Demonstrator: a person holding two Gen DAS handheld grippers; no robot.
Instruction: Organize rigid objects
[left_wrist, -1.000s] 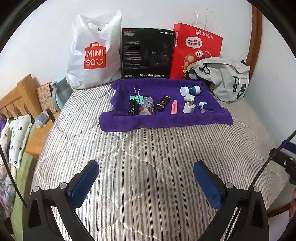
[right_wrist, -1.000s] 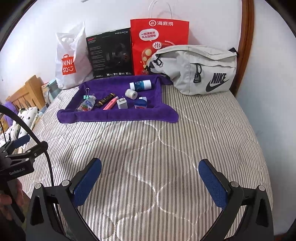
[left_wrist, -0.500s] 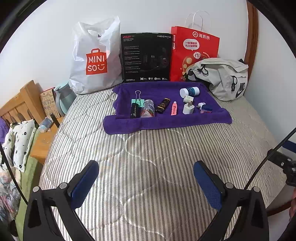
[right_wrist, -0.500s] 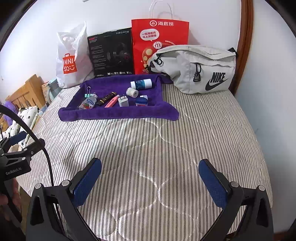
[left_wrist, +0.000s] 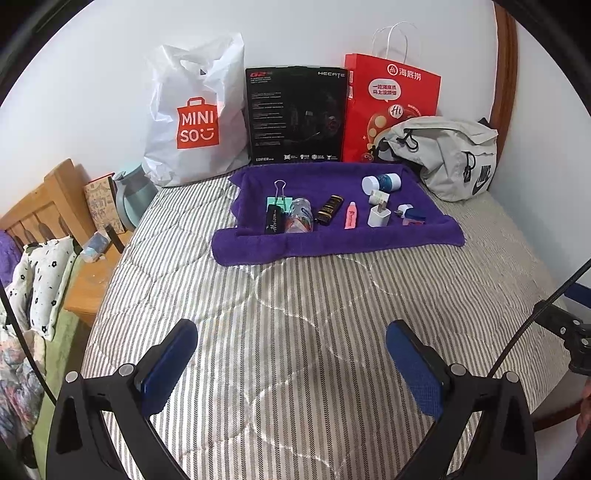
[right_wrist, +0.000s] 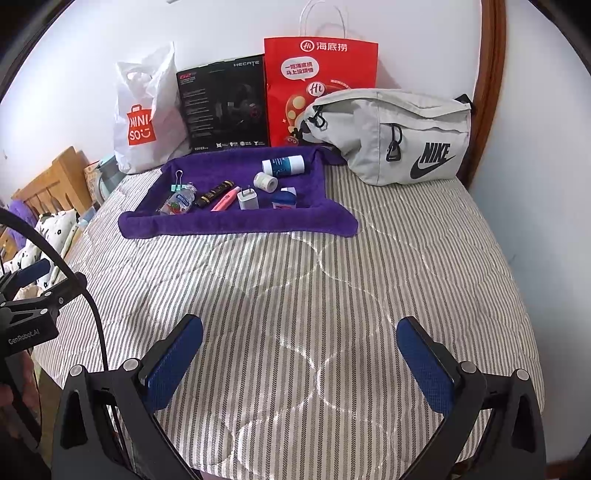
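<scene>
Both claws hang over the striped bed (left_wrist: 295, 314), holding and touching nothing. The left gripper (left_wrist: 291, 363) is spread wide, its blue pads far apart; the right gripper (right_wrist: 300, 363) gapes just as wide. The small items, among them a charger (left_wrist: 379, 216), a pink tube (left_wrist: 351, 215) and a binder clip (left_wrist: 279, 199), lie on the purple towel (left_wrist: 332, 240), well apart from both claws, near the grey bag (right_wrist: 399, 136).

3 bags (left_wrist: 445, 155), 1 black box (left_wrist: 297, 114), 1 purple towel (left_wrist: 332, 240), approx. 9 small items (left_wrist: 378, 216).
</scene>
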